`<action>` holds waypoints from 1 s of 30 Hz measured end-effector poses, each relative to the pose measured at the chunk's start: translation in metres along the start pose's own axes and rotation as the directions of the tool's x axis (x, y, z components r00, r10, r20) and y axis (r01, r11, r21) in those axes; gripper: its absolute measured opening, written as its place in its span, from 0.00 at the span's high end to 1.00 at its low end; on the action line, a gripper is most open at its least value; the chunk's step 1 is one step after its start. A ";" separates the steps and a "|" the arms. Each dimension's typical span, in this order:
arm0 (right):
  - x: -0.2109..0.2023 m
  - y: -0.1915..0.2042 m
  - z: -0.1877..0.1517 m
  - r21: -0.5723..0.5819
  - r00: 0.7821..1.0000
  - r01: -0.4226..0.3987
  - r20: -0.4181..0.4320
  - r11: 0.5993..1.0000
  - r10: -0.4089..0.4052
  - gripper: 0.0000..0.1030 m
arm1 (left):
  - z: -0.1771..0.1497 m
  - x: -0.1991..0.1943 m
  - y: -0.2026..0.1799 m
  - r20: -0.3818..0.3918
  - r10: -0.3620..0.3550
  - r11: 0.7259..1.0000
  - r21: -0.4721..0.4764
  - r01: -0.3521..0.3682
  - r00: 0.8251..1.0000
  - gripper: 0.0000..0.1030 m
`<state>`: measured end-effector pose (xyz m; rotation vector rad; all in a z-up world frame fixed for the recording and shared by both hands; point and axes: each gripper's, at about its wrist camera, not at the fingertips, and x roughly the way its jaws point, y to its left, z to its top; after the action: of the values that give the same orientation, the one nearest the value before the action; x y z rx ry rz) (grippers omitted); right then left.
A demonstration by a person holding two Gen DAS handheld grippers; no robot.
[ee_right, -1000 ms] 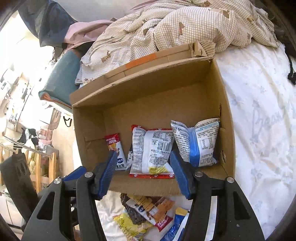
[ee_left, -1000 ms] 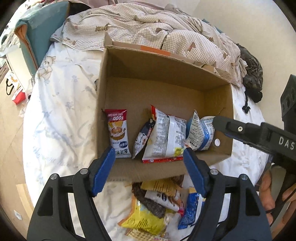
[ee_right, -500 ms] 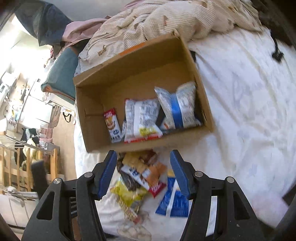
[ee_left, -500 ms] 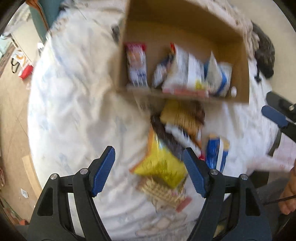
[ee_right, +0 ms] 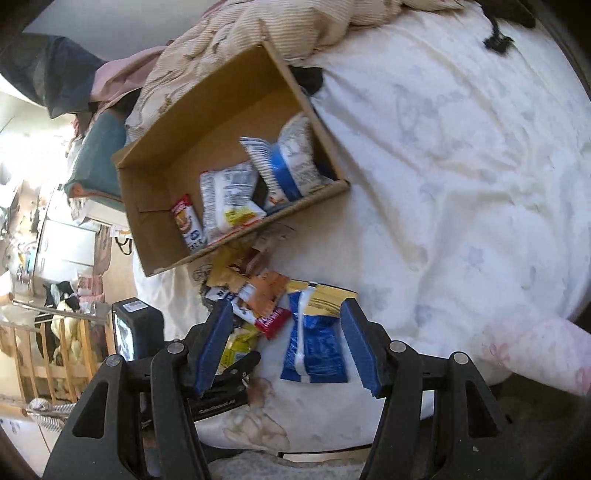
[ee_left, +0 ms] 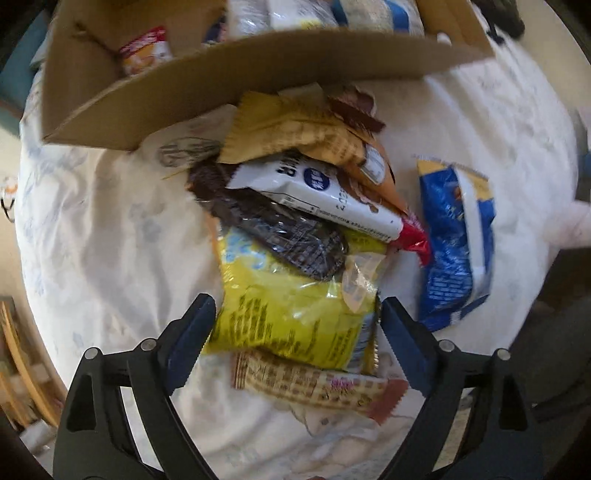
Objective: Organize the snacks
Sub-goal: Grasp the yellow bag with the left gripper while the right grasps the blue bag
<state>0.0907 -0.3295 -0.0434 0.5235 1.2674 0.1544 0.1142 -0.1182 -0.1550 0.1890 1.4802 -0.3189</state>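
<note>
A: Yellow crinkly plastic first. The yellow packet (ee_left: 284,314) lies on the white bed sheet (ee_left: 110,240) at the bottom of a loose heap of snacks, just in front of the cardboard box (ee_left: 229,77).

B: And the left tongs (ee_left: 295,332)?

A: They point straight down over that yellow packet, one blue pad on each side of it, jaws opening. The pads don't seem to press it, though the picture is a little blurred there.

B: What else is in the heap?

A: A dark wrapper (ee_left: 280,236) lies across the yellow packet, a white bar (ee_left: 321,199) over that, and a tan packet (ee_left: 314,136) nearest the box. A checked bar (ee_left: 310,384) sticks out under the yellow packet's near edge.

B: The blue one?

A: The blue packet (ee_right: 314,343) lies apart, to the right of the heap. The right tongs (ee_right: 288,347) hang above it, jaws apart, gripping nothing.

B: Inside the box?

A: A small red sachet (ee_right: 186,221), a white packet (ee_right: 229,199) and a blue-striped packet (ee_right: 288,162) lean along the near wall. A checked blanket (ee_right: 258,33) is bunched behind the box.
</note>
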 end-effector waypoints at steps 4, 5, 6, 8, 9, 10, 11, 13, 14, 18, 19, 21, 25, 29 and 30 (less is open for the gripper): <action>0.004 0.001 0.001 -0.001 1.000 0.012 -0.008 1.000 -0.012 0.39 | 0.001 0.006 -0.001 0.008 0.010 1.000 0.014 -0.010 1.000 0.23; 0.006 0.002 0.001 -0.007 1.000 0.019 -0.009 1.000 -0.019 0.39 | 0.001 0.002 -0.001 0.021 -0.006 1.000 0.018 0.005 1.000 0.25; 0.007 0.002 0.001 -0.009 1.000 0.024 -0.011 1.000 -0.024 0.39 | 0.000 -0.002 0.001 0.024 -0.019 1.000 0.015 0.019 1.000 0.33; 0.010 0.001 0.001 -0.006 1.000 0.026 -0.017 1.000 -0.026 0.39 | -0.002 -0.012 0.003 0.026 -0.048 0.999 -0.011 0.048 0.999 0.42; 0.010 0.001 0.000 -0.006 0.999 0.026 -0.020 1.000 -0.026 0.39 | -0.006 -0.019 0.005 0.028 -0.064 0.998 -0.028 0.065 0.998 0.45; 0.011 0.001 0.000 -0.007 0.999 0.026 -0.022 1.000 -0.027 0.39 | -0.009 -0.024 0.007 0.030 -0.074 0.996 -0.037 0.075 0.997 0.46; 0.012 0.001 0.000 -0.009 0.999 0.026 -0.023 1.000 -0.027 0.39 | -0.013 -0.034 0.008 0.036 -0.101 0.994 -0.047 0.103 0.994 0.46; 0.013 0.003 0.000 -0.013 0.999 0.025 -0.025 1.000 -0.025 0.39 | -0.020 -0.056 0.008 0.065 -0.139 0.989 -0.043 0.142 0.988 0.46; 0.013 0.004 -0.001 -0.014 0.999 0.024 -0.027 1.000 -0.024 0.39 | -0.026 -0.068 0.009 0.084 -0.157 0.986 -0.045 0.162 0.984 0.45; 0.018 0.005 -0.003 -0.017 0.999 0.020 -0.041 1.000 -0.021 0.38 | -0.044 -0.094 0.020 0.125 -0.171 0.982 -0.053 0.179 0.977 0.45; 0.020 0.005 -0.003 -0.018 0.999 0.024 -0.045 1.000 -0.025 0.38 | -0.049 -0.098 0.021 0.139 -0.160 0.984 -0.060 0.170 0.977 0.45; 0.026 0.004 -0.004 -0.019 0.997 0.033 -0.063 0.999 -0.034 0.37 | -0.058 -0.106 0.029 0.160 -0.163 0.980 -0.091 0.179 0.973 0.45; 0.043 -0.001 -0.007 -0.010 0.992 0.060 -0.108 0.998 -0.061 0.30 | -0.065 -0.109 0.054 0.217 -0.075 0.971 -0.209 0.121 0.973 0.45; 0.064 -0.003 -0.011 -0.008 0.984 0.090 -0.155 0.996 -0.090 0.29 | -0.066 -0.106 0.067 0.237 -0.039 0.950 -0.293 0.110 0.971 0.45; 0.071 -0.005 -0.012 -0.014 0.981 0.102 -0.166 0.995 -0.103 0.28 | -0.065 -0.106 0.071 0.241 -0.025 0.946 -0.309 0.101 0.970 0.45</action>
<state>0.1004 -0.3024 -0.1091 0.4464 1.4538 0.1167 0.0694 -0.0211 -0.0605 -0.1538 1.2831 -0.1426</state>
